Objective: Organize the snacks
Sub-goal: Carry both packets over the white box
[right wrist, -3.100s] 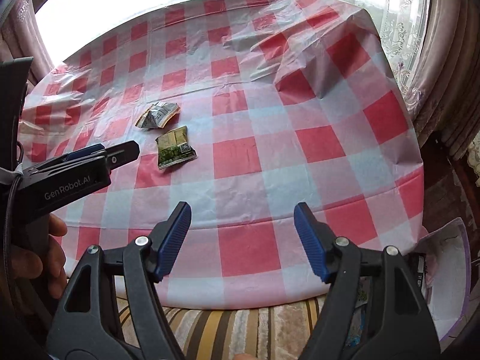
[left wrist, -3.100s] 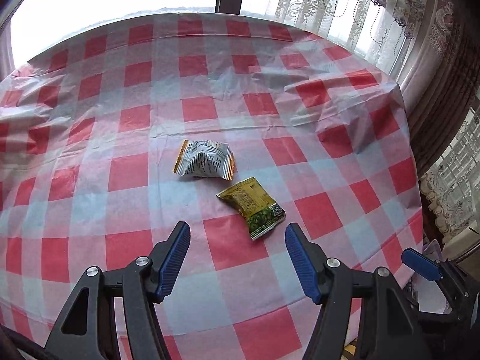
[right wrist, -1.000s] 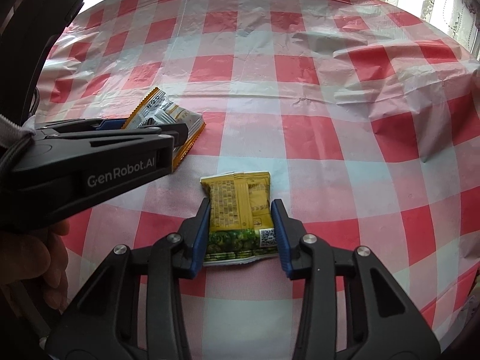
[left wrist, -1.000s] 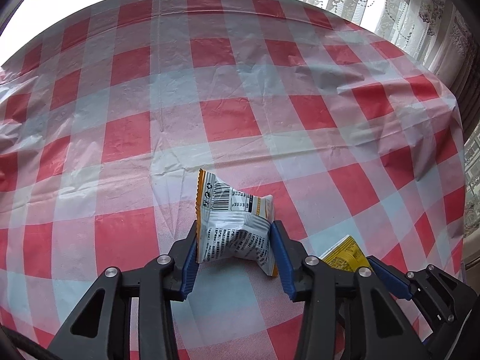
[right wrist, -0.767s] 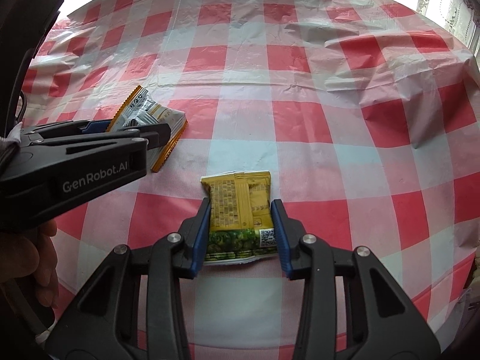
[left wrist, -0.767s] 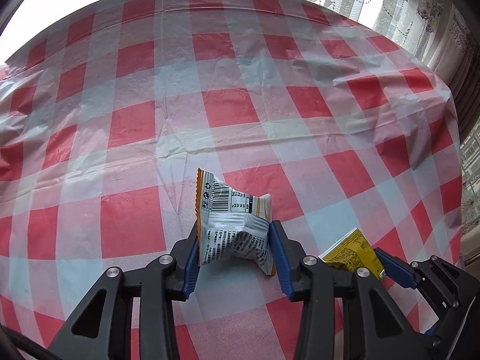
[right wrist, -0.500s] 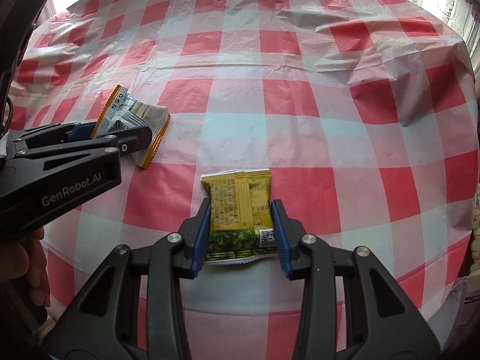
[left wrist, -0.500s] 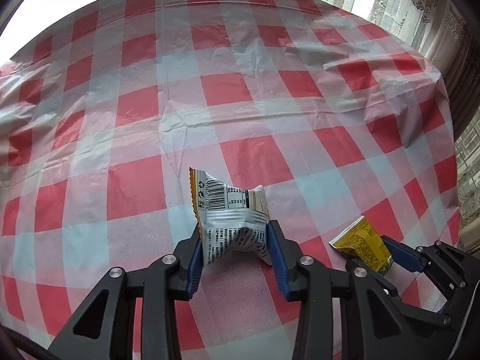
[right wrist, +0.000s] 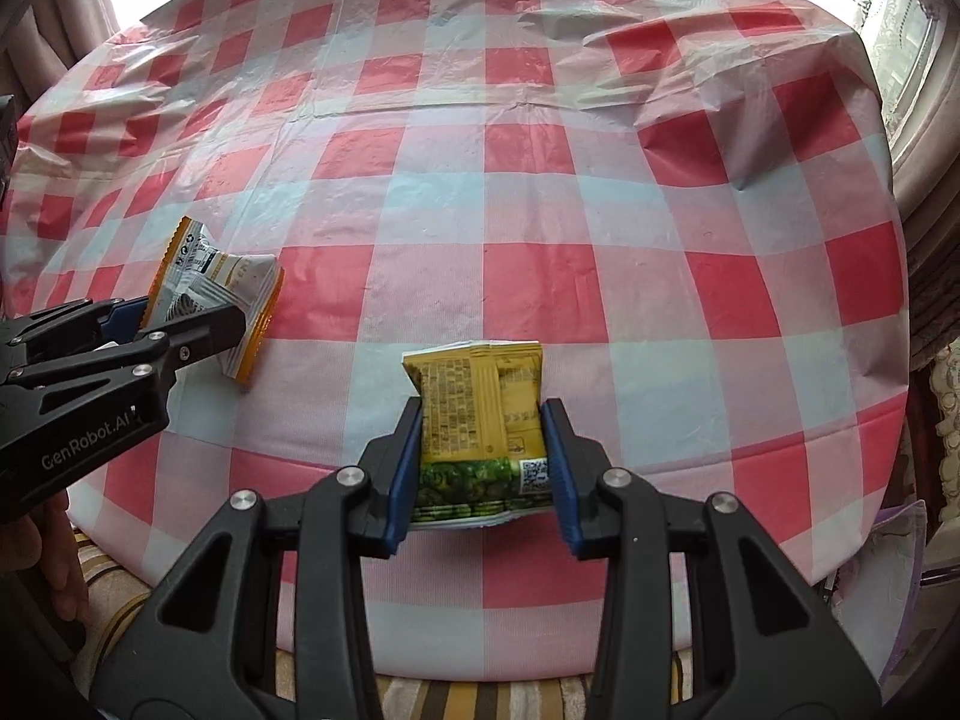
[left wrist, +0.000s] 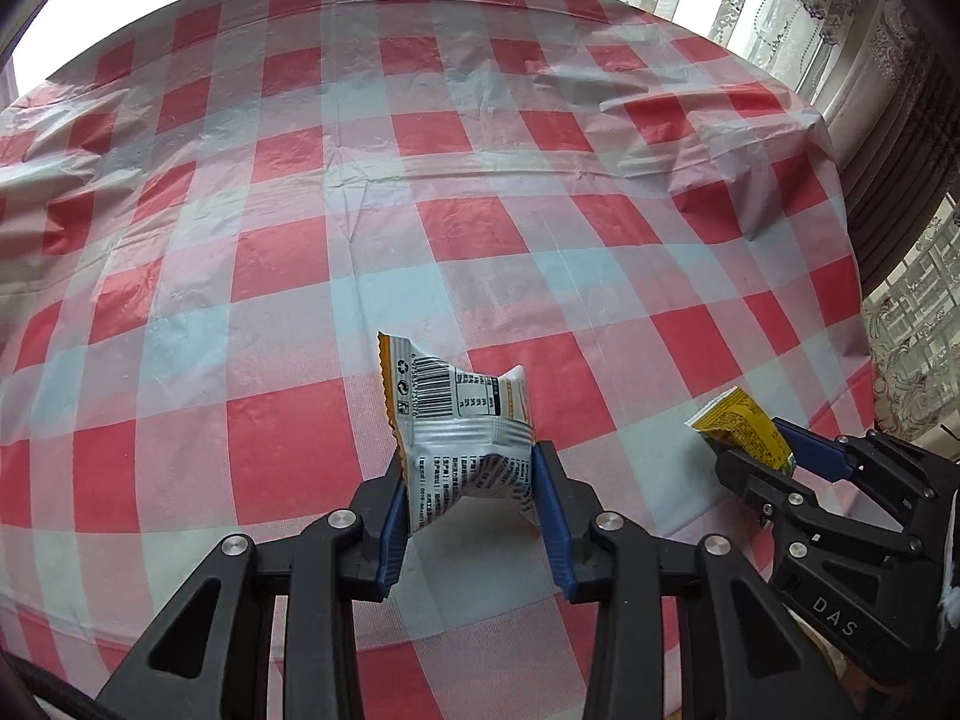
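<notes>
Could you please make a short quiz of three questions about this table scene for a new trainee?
1. True or false: the left gripper is shut on the white packet.
2. Which packet does the right gripper hold? A) a blue one B) the yellow packet C) none
3. Fill in: the tablecloth has red and white ____.

Key: 1 true: both pads press the white packet's sides. 2 B: it is clamped between the blue pads. 3 checks.
</notes>
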Demonstrator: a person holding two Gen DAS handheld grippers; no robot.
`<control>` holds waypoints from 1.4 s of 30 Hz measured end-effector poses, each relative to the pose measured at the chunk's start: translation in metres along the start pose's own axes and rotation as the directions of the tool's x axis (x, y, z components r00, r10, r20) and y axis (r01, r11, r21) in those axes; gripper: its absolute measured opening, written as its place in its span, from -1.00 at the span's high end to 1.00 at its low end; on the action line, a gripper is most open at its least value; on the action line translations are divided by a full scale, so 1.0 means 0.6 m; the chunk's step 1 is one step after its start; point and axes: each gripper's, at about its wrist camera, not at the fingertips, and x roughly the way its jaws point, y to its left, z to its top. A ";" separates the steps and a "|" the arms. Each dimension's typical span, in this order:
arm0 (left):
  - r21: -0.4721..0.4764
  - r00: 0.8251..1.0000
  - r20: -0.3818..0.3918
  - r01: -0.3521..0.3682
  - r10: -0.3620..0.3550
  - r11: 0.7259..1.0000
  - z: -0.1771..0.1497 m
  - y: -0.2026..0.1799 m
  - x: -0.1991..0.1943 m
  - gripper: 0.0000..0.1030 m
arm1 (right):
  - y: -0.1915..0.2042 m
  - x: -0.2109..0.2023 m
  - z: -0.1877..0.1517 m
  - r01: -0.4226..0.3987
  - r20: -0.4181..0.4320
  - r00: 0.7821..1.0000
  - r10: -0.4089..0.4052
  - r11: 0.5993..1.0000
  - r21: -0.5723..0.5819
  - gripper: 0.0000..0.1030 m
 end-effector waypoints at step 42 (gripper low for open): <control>0.402 0.975 -0.028 0.214 -0.222 0.890 -0.154 -0.428 -0.142 0.25 | -0.319 -0.251 -0.302 0.211 0.047 0.968 -0.248 0.898 0.386 0.19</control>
